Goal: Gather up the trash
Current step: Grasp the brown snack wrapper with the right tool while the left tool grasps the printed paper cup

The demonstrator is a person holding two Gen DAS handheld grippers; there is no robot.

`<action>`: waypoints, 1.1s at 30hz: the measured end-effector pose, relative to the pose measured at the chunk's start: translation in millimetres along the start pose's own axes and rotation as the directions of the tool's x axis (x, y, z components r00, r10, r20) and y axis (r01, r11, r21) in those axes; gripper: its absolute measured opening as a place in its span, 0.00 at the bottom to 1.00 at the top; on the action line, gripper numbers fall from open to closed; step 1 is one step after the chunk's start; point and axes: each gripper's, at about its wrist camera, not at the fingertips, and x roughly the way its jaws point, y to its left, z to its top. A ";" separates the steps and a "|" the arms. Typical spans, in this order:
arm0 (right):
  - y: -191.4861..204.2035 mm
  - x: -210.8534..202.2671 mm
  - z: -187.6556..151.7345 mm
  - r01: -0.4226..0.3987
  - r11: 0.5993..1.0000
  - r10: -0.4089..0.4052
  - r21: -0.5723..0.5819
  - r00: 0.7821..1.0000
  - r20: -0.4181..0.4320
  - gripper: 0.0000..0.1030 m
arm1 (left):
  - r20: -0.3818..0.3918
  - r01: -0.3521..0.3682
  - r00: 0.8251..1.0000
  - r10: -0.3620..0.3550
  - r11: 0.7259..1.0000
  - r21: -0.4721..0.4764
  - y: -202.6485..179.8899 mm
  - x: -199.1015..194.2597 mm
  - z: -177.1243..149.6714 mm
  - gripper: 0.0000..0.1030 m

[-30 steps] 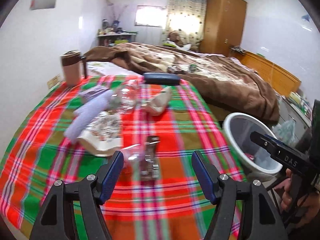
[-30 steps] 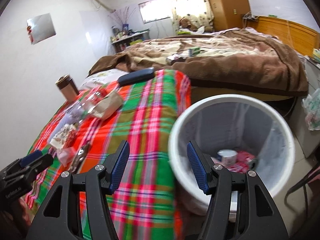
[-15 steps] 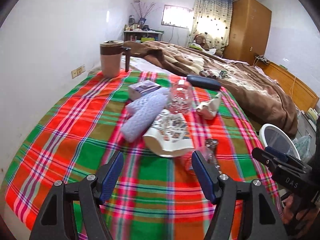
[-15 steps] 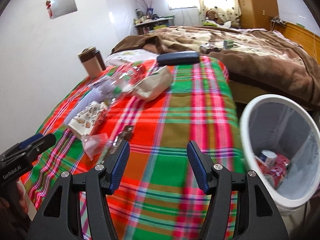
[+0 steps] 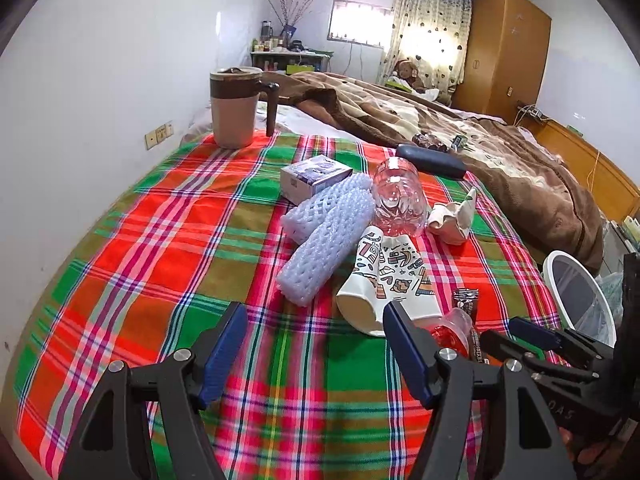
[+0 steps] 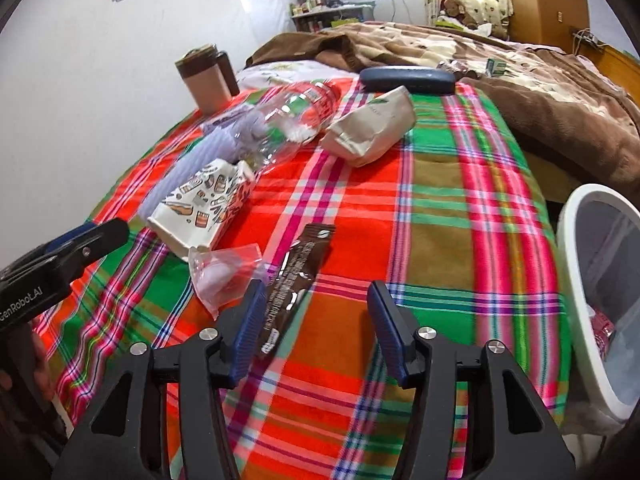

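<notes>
Trash lies on a plaid cloth [image 5: 160,240]: a crushed patterned paper cup [image 5: 380,280] [image 6: 204,204], white foam netting [image 5: 324,236], a clear plastic bottle [image 5: 398,200] [image 6: 292,116], a crumpled beige paper bag [image 5: 452,216] [image 6: 372,128], a brown snack wrapper [image 6: 296,280] and a clear plastic bag [image 6: 224,276]. My left gripper [image 5: 316,354] stands open above the cloth, just short of the cup. My right gripper [image 6: 316,320] hangs over the wrapper's near end; its jaws are closing, with only bare cloth between them. A white trash bin [image 6: 600,292] [image 5: 576,300] stands at the right.
A beige and brown mug [image 5: 236,108] and a small purple box [image 5: 312,178] stand at the back of the cloth. A dark blue case [image 6: 408,78] lies at the far edge. Beyond is a bed with a brown blanket [image 5: 500,168]. A white wall runs along the left.
Both grippers have swung left, from the bin side to over the trash on the cloth. The right jaws have narrowed a little. Nothing was picked up.
</notes>
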 end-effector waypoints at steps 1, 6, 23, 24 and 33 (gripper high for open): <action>2.2 2.7 0.5 0.007 1.000 -0.007 -0.006 1.000 -0.010 0.52 | -0.009 0.007 1.000 -0.007 1.000 -0.002 0.3 3.2 0.5 0.68; 7.5 10.4 3.6 0.030 0.999 -0.030 -0.021 0.999 -0.038 0.49 | -0.025 0.039 0.999 -0.039 0.999 -0.002 -3.8 13.8 3.2 0.68; -4.1 8.7 6.4 0.069 0.997 -0.070 -0.021 0.997 -0.020 0.15 | -0.103 0.064 0.993 -0.064 0.998 0.004 -23.1 53.1 8.1 0.68; -5.5 8.5 6.5 0.067 0.998 -0.067 -0.015 0.998 -0.017 0.14 | -0.103 0.063 0.993 -0.062 0.998 0.003 -22.5 54.7 8.3 0.68; -18.2 7.2 6.3 0.067 0.997 -0.067 0.027 0.998 -0.009 0.13 | -0.130 0.062 0.989 -0.065 0.998 -0.028 -18.7 70.5 10.1 0.67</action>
